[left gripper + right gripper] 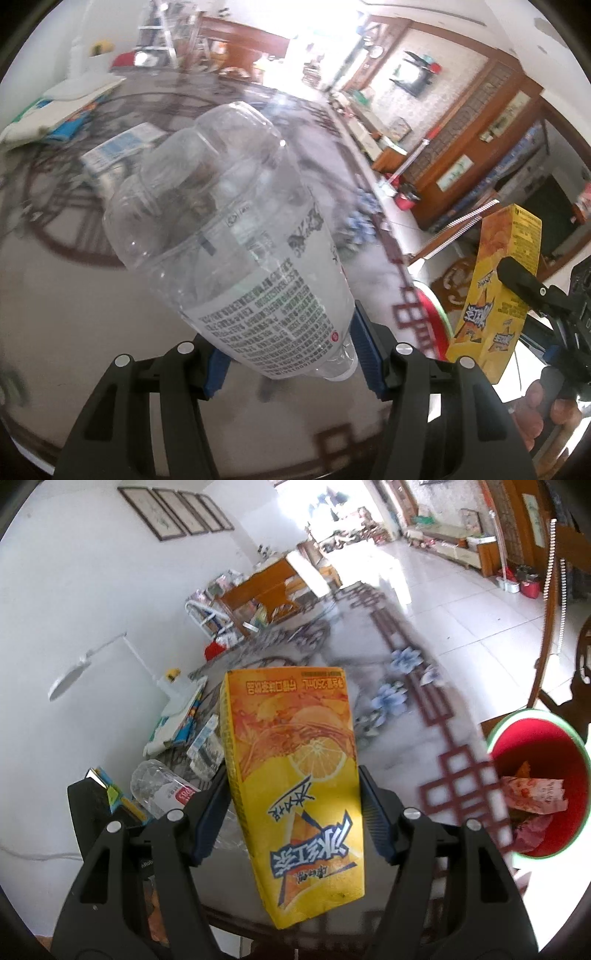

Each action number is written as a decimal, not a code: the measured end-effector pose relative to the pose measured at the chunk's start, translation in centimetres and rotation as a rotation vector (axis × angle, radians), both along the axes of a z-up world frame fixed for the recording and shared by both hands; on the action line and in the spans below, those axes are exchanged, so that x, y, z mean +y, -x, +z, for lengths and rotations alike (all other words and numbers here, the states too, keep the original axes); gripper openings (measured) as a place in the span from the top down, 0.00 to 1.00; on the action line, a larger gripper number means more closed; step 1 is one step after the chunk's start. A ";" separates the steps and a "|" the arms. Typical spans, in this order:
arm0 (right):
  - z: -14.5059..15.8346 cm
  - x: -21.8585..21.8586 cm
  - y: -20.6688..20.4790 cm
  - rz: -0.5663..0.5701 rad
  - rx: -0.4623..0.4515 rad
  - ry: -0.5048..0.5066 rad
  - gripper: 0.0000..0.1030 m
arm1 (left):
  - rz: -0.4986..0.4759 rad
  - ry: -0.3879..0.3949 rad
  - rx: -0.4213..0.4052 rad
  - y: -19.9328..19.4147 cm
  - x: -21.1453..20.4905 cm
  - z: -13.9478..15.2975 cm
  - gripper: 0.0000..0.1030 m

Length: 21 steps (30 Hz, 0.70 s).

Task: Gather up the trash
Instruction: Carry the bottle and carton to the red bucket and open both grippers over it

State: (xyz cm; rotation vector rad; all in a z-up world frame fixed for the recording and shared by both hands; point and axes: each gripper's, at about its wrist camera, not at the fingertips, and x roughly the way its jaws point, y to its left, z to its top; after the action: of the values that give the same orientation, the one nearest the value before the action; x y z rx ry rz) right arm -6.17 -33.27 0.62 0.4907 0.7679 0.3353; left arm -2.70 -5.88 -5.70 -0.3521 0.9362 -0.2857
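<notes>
Your left gripper (291, 354) clamps the clear bottle (225, 236), your right gripper (291, 812) the yellow carton (295, 782) (both lifted); carry them to the red bin (535, 749) next.

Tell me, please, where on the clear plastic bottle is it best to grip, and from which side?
Probably at the narrow shoulder near the cap, where the left gripper holds the bottle now: fingers on either side, approaching from the cap end. The wide, smooth body would likely slip.
</notes>
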 end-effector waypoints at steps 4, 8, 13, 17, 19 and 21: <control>0.5 -3.0 0.8 -0.058 -0.015 -0.008 0.37 | -0.067 0.006 -0.024 -0.5 -3.3 1.0 0.46; 0.5 -6.0 1.6 -0.125 -0.028 0.005 0.37 | -0.134 0.030 -0.027 -1.1 -6.7 1.7 0.46; -0.8 -9.8 2.8 -0.206 -0.004 0.014 0.37 | -0.243 0.043 -0.033 -1.5 -11.4 2.3 0.46; -2.5 -12.5 3.8 -0.282 0.028 0.019 0.37 | -0.320 0.013 -0.055 -1.7 -14.7 2.5 0.46; -3.7 -14.2 4.1 -0.324 0.052 0.011 0.37 | -0.351 -0.002 -0.060 -1.9 -16.2 2.3 0.46; -4.9 -15.8 4.2 -0.364 0.081 -0.001 0.37 | -0.374 -0.010 -0.055 -2.2 -17.4 2.0 0.46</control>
State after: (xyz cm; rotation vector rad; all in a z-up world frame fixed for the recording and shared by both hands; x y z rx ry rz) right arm -10.38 -49.12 -4.24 0.6364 0.7402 -0.0233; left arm -0.49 -23.28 -3.72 -0.1562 0.9458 -0.6291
